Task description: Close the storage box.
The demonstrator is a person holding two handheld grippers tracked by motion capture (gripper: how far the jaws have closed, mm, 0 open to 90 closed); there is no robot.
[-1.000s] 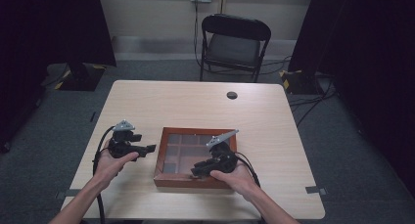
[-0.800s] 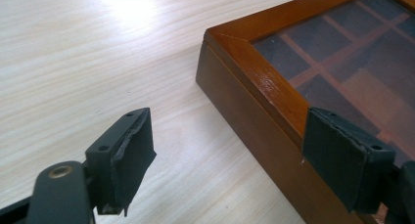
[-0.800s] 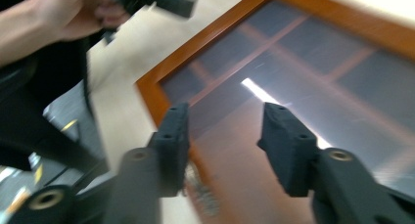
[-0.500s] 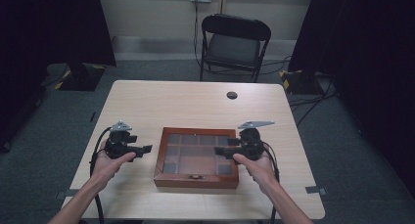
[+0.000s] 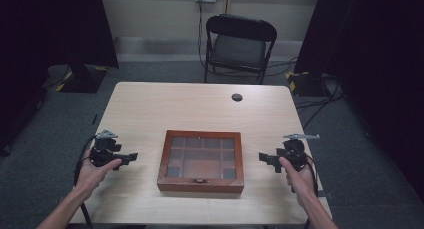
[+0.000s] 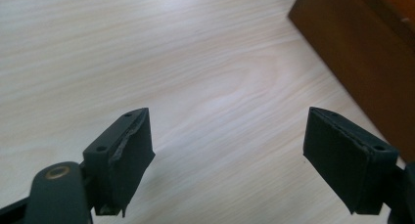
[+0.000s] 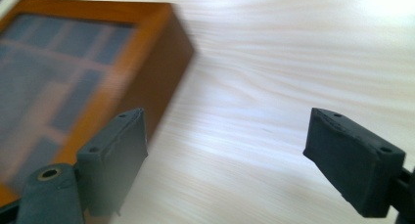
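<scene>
A brown wooden box (image 5: 201, 160) with a glass lid is sitting on the pale tabletop (image 5: 200, 106), near the front edge and about in the middle; its lid is lying shut and flat, and little square rooms are showing through the glass; a small metal clasp (image 5: 199, 179) is sitting on the front side. The left hand-held gripper (image 5: 129, 157) is hanging just over the tabletop to the left of the box, apart from it, with its jaws pointing toward the box; in the left gripper view its jaws are standing wide apart with only bare wood grain between them, so it is released and holding nothing; a corner of the box (image 6: 362, 53) is showing at the top right there. The right hand-held gripper (image 5: 264, 159) is hanging to the right of the box, near it but not touching, pointing back at it; its jaws have just been opening, and in the right gripper view nothing is sitting between them, so it is released too; the box (image 7: 93, 72) is looking blurry at the left in that view. A black folding chair (image 5: 239, 44) is standing behind the tabletop; a small dark round thing (image 5: 237, 97) is lying near the far edge.
</scene>
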